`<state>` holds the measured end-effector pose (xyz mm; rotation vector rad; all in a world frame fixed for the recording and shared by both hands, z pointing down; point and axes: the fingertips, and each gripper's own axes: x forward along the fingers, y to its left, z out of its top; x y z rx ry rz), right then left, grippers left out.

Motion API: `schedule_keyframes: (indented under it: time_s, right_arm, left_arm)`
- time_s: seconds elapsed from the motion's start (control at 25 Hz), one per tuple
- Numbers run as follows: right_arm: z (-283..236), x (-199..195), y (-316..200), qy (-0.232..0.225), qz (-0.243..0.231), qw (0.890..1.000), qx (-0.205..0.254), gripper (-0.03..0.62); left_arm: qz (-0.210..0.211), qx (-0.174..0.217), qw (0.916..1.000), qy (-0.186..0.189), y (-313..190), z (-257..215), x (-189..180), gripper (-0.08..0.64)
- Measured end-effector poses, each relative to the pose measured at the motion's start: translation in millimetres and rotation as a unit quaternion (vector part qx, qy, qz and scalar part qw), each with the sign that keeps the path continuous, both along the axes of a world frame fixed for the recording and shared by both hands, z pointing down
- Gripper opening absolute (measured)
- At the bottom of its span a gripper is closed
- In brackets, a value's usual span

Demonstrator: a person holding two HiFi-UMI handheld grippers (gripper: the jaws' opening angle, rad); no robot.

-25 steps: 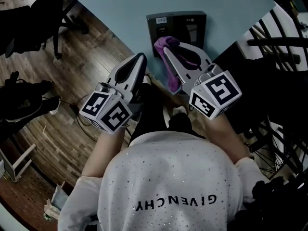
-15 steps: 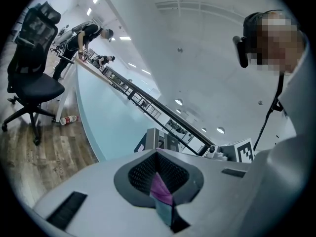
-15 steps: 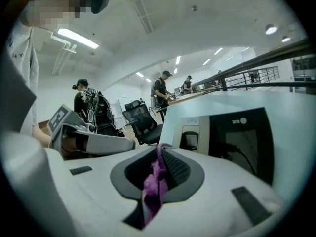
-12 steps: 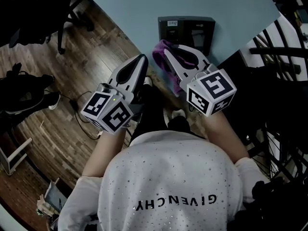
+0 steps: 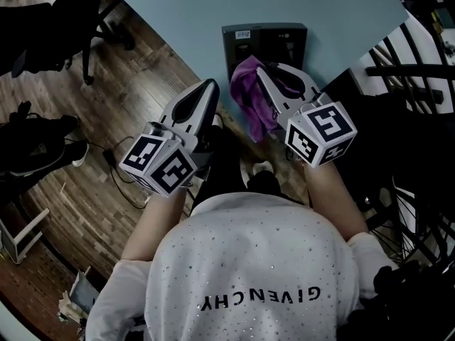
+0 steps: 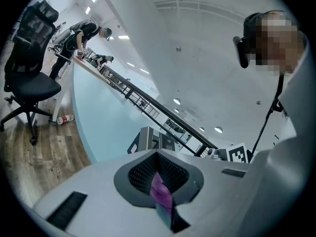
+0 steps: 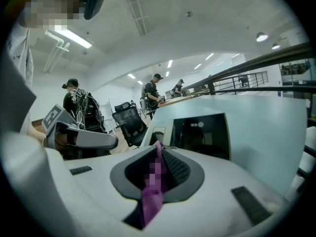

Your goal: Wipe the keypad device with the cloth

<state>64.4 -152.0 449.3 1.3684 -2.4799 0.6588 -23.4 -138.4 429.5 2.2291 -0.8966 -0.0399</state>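
Purple cloth (image 5: 248,102) clamped in right gripper (image 5: 261,71) jaws by keypad device (image 5: 264,40); left gripper (image 5: 210,84) jaws together, empty.

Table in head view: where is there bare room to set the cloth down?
The table is bare left of the keypad device, right of it and beyond it. In front of the device it is crowded: the right hand-held gripper holds the cloth there.

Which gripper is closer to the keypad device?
Right. The right gripper, clamping the purple cloth, is almost at the keypad device; the left gripper is further back, to its left.
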Motion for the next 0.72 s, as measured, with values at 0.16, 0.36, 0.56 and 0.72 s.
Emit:
schedule_keyframes:
  time_s: [0.16, 0.36, 0.56, 0.72]
  right_arm:
    - [1, 21, 1, 0.003, 0.023, 1.0, 0.0, 0.032]
    - [2, 46, 2, 0.005, 0.049, 0.999, -0.001, 0.032]
    - [2, 70, 4, 0.007, 0.074, 0.997, -0.002, 0.032]
    - [2, 82, 6, 0.009, 0.087, 0.996, -0.003, 0.032]
  left_arm:
    - [0.004, -0.002, 1.0, -0.002, 2, 1, 5, 0.001]
    - [0.009, -0.002, 1.0, -0.001, 2, 1, 13, 0.0]
    - [0.015, -0.006, 0.9999, -0.002, 4, 4, 18, 0.0]
    - [0.017, -0.007, 0.9998, -0.001, 5, 5, 21, 0.0]
